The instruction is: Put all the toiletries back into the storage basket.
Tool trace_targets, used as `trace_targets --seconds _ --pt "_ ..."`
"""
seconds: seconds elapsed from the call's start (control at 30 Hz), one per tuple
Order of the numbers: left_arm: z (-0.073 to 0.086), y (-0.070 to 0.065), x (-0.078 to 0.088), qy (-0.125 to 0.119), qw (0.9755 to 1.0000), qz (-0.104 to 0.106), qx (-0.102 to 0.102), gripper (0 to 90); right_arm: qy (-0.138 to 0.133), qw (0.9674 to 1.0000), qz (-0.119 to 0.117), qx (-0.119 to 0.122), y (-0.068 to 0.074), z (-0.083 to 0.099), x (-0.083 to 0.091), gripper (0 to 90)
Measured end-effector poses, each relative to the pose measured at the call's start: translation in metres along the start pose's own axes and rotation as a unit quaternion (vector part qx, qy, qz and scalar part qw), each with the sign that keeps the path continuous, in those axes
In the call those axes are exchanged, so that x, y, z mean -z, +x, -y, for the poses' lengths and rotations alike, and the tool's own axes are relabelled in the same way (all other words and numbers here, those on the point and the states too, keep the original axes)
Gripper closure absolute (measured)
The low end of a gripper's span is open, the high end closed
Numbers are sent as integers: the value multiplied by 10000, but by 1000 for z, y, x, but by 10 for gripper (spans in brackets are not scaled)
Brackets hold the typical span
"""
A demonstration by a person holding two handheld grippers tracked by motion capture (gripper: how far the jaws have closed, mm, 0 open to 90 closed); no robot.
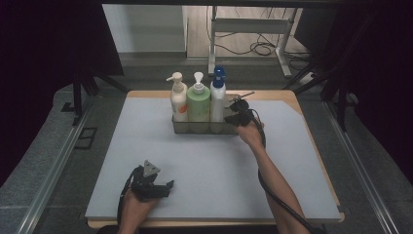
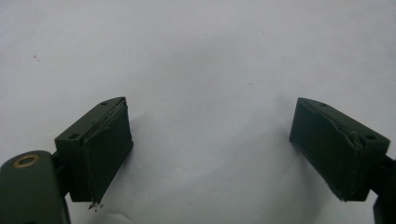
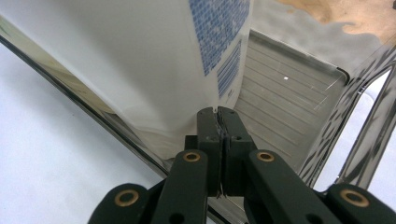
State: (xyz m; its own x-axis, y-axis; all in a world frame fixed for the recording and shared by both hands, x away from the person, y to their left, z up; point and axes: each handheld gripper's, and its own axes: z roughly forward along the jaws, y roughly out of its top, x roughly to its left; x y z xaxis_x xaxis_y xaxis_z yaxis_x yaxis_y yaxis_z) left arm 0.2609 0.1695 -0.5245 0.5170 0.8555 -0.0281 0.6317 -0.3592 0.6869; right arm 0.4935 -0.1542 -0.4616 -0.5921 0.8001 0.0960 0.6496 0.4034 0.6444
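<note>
grey mat [image 1: 204,165] — right gripper [image 1: 237,108] clamped at clear bin [image 1: 181,126] — grip unclear

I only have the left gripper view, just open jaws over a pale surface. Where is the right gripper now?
Observer: The right gripper is at the right end of a clear basket on the far side of the table.
Operator: What is in the basket?
Observer: Three bottles stand upright in a row: a white pump bottle, a green pump bottle and a blue-capped bottle.
Operator: Is the right gripper holding anything?
Observer: Its jaws are shut at the basket's rim, beside the blue-capped bottle. I cannot tell whether the wall is pinched between them.
Operator: How far is my left gripper from all that?
Observer: The left gripper sits near the table's front edge, well apart from the basket.
</note>
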Motion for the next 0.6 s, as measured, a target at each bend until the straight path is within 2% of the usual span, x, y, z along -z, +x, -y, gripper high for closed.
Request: trace_targets --seconds 0.37,0.6 --pt "0 0 0 -1 10000 -1 2 122 -19 10000 6 6 1 0 0 888" --pt "0 0 0 -1 10000 1 1 122 -66 10000 4 11 -1 0 4 849"
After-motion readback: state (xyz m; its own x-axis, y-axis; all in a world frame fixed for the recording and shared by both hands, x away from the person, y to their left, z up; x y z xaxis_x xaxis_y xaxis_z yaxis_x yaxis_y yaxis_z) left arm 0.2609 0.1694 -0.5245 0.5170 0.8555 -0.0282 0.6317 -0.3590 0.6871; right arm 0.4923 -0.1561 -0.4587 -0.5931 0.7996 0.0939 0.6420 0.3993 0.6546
